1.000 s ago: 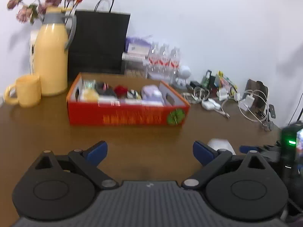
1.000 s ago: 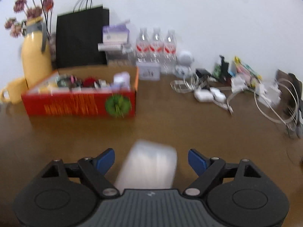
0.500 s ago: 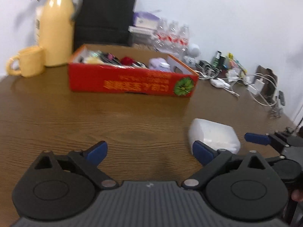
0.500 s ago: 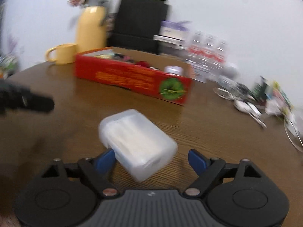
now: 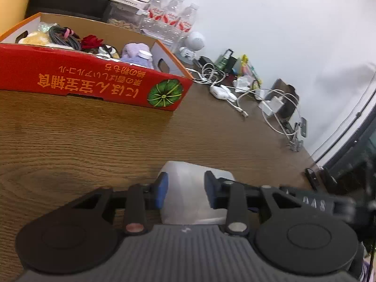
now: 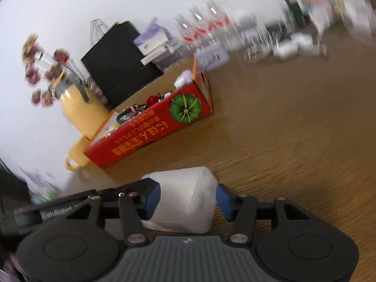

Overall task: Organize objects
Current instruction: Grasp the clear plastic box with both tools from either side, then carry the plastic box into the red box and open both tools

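A translucent white plastic box (image 5: 188, 188) lies on the brown wooden table (image 5: 70, 136), in front of the red cardboard box. My left gripper (image 5: 185, 191) has its blue pads pressed on the box's two sides. My right gripper (image 6: 188, 198) also has the same white box (image 6: 185, 197) between its blue pads, touching both sides, with the view tilted. The other gripper shows as a black bar in each view. The red cardboard box (image 5: 94, 82) with a green pumpkin print holds cables, a red flower and a purple item; it also shows in the right wrist view (image 6: 150, 129).
A yellow jug (image 6: 80, 112) with dried flowers and a yellow mug (image 6: 75, 155) stand left of the red box. A black paper bag (image 6: 117, 58), water bottles (image 5: 171, 16) and a tangle of white chargers and cables (image 5: 246, 94) line the wall side.
Both grippers have moved in on the white plastic box from opposite sides and narrowed from wide open onto it. The right wrist view has tilted and blurred.
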Tool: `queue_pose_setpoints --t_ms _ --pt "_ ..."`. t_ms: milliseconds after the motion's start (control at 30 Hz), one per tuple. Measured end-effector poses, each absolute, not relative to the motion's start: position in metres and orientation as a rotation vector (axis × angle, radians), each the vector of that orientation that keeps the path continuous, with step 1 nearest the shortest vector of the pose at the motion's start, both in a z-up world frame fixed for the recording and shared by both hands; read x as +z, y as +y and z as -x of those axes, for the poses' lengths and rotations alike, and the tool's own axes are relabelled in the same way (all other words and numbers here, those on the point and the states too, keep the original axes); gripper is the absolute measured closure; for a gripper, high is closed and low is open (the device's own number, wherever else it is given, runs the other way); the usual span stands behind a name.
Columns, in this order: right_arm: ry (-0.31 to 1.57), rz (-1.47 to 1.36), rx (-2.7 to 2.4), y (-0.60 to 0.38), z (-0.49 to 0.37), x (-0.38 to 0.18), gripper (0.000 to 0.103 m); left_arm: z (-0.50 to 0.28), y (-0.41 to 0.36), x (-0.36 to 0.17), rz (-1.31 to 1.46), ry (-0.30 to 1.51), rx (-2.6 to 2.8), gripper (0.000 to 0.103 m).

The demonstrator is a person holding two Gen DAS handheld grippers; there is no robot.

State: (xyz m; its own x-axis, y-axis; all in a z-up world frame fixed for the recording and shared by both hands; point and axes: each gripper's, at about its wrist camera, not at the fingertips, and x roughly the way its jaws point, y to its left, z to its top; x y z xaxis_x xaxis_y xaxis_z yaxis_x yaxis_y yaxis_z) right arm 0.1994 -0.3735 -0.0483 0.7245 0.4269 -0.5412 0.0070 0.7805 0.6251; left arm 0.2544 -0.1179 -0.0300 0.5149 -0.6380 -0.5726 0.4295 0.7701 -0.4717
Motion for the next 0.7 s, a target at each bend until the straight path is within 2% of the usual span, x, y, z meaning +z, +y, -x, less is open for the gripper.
queue_pose_setpoints --t_ms 233,433,700 --pt "0.741 -0.618 0.255 -0.353 -0.187 -0.042 0.057 -0.221 -0.107 -0.020 0.239 0.777 -0.614 0.072" --pt "0.692 -0.546 0.301 -0.337 -0.169 -0.014 0.057 -0.203 -0.089 0.007 0.259 0.689 -0.611 0.072" --pt "0.593 -0.444 0.367 -0.321 -0.223 0.055 0.058 -0.255 -0.073 0.069 0.232 0.551 -0.591 0.072"
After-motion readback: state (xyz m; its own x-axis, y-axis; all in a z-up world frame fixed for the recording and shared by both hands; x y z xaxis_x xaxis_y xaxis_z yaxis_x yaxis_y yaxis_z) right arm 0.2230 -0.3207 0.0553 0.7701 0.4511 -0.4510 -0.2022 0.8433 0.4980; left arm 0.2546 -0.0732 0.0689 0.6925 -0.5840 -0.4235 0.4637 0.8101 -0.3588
